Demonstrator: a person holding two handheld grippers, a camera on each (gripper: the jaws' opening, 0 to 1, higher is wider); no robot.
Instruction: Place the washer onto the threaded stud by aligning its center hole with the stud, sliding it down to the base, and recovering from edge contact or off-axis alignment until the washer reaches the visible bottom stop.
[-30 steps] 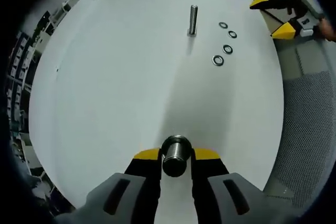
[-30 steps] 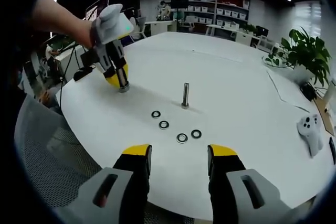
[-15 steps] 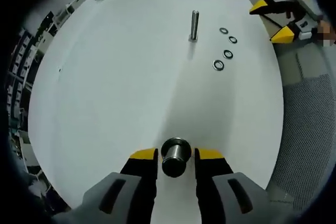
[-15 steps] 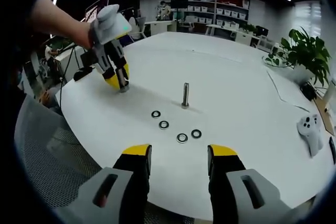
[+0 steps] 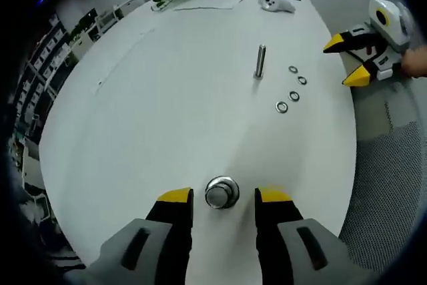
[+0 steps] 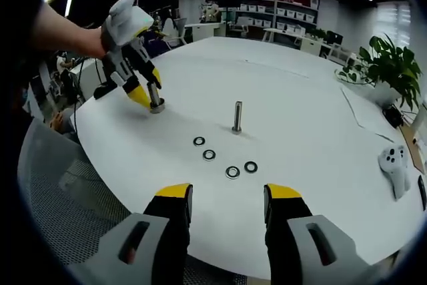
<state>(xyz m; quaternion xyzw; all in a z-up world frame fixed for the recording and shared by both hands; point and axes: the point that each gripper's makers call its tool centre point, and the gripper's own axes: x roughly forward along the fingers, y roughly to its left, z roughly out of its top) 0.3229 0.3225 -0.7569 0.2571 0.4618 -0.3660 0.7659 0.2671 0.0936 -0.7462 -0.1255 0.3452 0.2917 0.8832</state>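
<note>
Washers: four flat metal rings beside upright threaded stud; both hand-held grippers agape.

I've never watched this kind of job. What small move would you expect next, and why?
Probably the right gripper goes forward and down to one of the washers. Its jaws are open and empty, four washers lie flat beside the bare stud, and the left gripper has just opened off its short bolt.
</note>
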